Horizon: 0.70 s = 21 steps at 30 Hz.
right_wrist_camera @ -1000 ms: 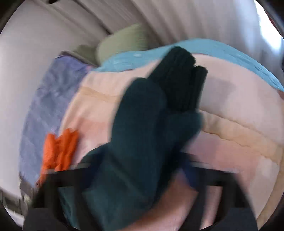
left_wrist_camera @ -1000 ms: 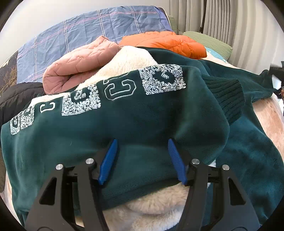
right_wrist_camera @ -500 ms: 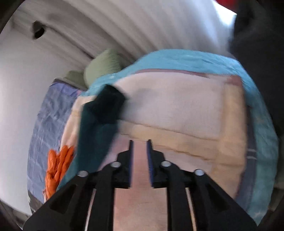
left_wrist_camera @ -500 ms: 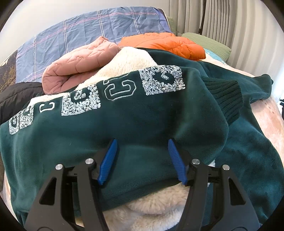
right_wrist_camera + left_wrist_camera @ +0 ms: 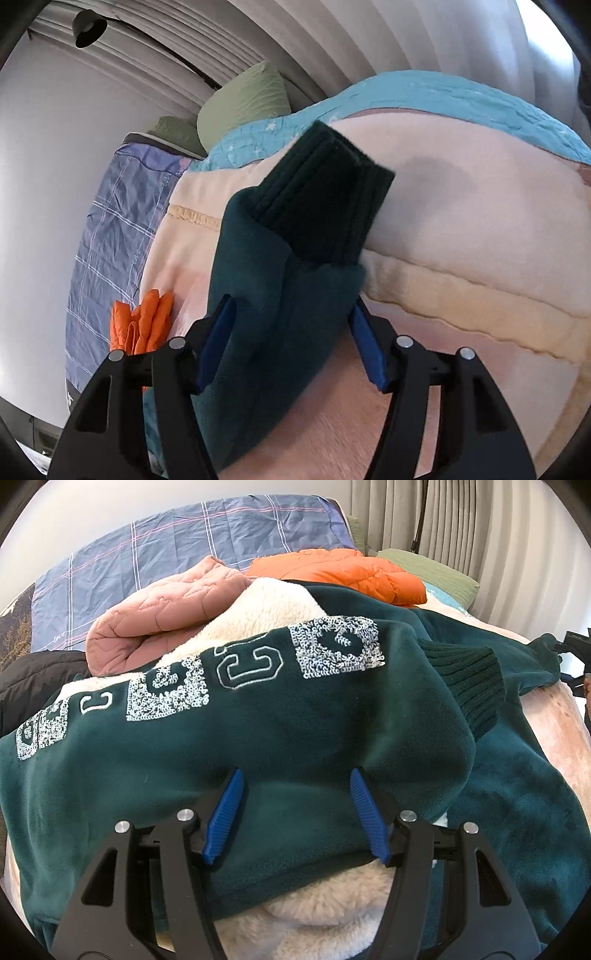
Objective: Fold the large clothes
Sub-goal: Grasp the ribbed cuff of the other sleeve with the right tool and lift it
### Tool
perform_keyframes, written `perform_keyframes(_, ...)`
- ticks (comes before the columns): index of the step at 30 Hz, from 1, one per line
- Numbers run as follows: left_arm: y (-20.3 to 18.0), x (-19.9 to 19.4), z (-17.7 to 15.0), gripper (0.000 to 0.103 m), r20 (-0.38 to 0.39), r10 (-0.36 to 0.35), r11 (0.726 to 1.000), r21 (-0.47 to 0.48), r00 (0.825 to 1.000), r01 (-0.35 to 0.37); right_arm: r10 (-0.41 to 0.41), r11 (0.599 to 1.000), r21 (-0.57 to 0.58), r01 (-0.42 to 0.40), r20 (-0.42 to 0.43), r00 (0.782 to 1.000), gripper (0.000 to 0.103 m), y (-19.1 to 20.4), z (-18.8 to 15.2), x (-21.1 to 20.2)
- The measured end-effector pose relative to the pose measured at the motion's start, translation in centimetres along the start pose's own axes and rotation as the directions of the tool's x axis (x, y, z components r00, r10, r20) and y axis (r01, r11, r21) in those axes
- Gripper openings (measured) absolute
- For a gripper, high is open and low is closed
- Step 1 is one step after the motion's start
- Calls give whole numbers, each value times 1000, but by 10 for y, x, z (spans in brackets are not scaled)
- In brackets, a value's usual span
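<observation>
Dark green fleece sweatshirt (image 5: pixel 295 731), cream sherpa lining, white sequin-and-stitched letter patches across it, ribbed cuffs, lies heaped over a dusty-pink quilted jacket (image 5: pixel 162 609) on the bed, one sleeve (image 5: pixel 280 295) stretched out across a pale pink plush blanket (image 5: pixel 480 206). Left gripper (image 5: pixel 295 812) angles down onto the folded body, blue pads standing well apart and gripping nothing; right gripper (image 5: pixel 291 339) angles down over the sleeve just below its cuff, jaws opening, the fleece lying between the pads but not pinched. Around: orange puffer jacket (image 5: pixel 340 568), blue plaid sheet (image 5: pixel 184 539), green pillow (image 5: pixel 247 99), pale curtains (image 5: pixel 461 524).
</observation>
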State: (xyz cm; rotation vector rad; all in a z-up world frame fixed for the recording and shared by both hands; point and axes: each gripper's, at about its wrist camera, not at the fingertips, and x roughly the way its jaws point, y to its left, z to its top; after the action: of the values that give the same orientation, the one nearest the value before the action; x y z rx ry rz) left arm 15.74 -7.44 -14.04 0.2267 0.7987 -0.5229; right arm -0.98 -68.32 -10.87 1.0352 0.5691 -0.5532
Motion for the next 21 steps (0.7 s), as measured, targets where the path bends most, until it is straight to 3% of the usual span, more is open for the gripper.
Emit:
perform_keyframes(1,0,0,0,62,0,0,1000,0,1000,0,-16,1000,-5,16,1,1000,58,3,2,5)
perform_keyframes(2,0,0,0,62,0,-1,1000,-1,1000,1,-46,999,-21,46,7,999,40,7,2,8)
perform_keyframes(4,0,0,0,62,0,0,1000,0,1000,0,-122,991,-52,123,26,992,19,8,3,7)
perform_keyframes(5,0,0,0,62,0,0,1000,0,1000,0,-89,996,-25,90,25,996,14,3,2,2)
perform_keyframes(7,0,0,0,62,1,-1,1000,1,1000,1,-11,1000,20,10,57,998,13,-7,2,-16)
perform_keyframes(9,0,1,0,62,2,-2,1000,1,1000,2,61,998,-9,-60,91,994,13,-17,1,-34)
perform_keyframes(12,0,1,0,62,2,-2,1000,1,1000,2,47,999,-9,-47,5,999,23,-41,-5,-19)
perform_keyframes(15,0,1,0,62,1,-1,1000,1,1000,1,148,984,95,-150,23,989,41,-64,-14,-23)
perform_keyframes(17,0,1,1,62,0,-1,1000,0,1000,1,167,982,86,-170,41,985,76,-53,-15,-32)
perform_keyframes(21,2,-3,3,62,2,-15,1000,-17,1000,15,159,987,18,-160,49,986,78,-19,-14,-32)
